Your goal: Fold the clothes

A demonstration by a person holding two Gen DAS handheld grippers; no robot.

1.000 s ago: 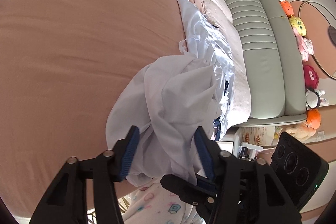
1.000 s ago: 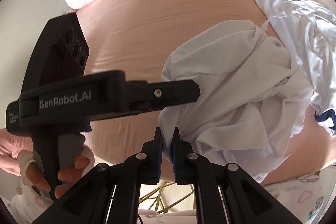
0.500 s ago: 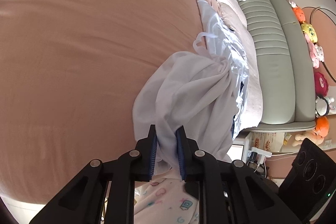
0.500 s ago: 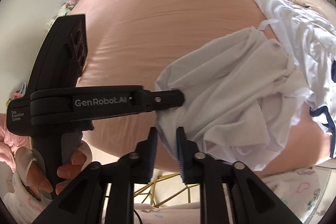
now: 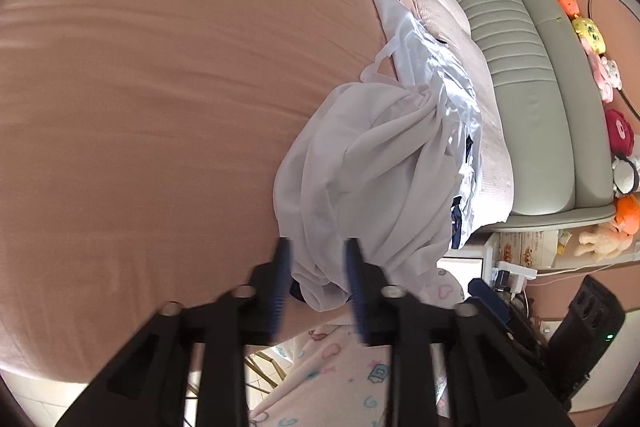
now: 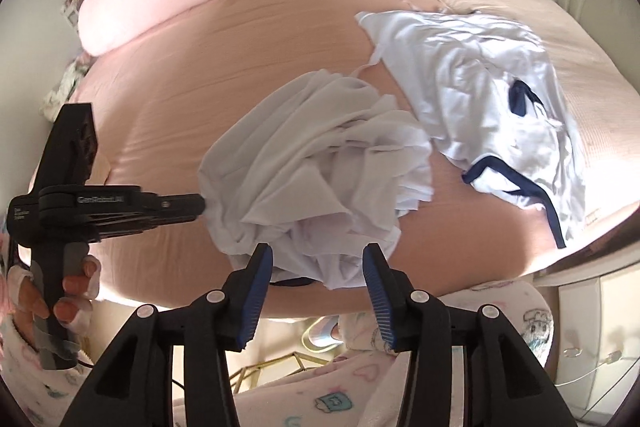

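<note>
Sofa [image 5: 516, 75] and plush toys [image 5: 592, 39] show only from the left wrist; the right wrist alone shows a hand [image 6: 60, 291] gripping the left tongs [image 5: 316, 251]. Both tongs tilt downward. Left ones, just opening, straddle the crumpled white garment [image 5: 372, 167] on the bed [image 5: 160, 87]; right tongs [image 6: 318, 259], likewise spreading, hold nothing.

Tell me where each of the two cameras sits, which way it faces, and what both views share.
Left wrist: on the left gripper, angled down at the white garment on the pink bed; jaws just opened, fabric between.
Right wrist: on the right gripper, jaws just opened; shows the left hand.
Shared: garment, bed, navy-trimmed shirt.
</note>
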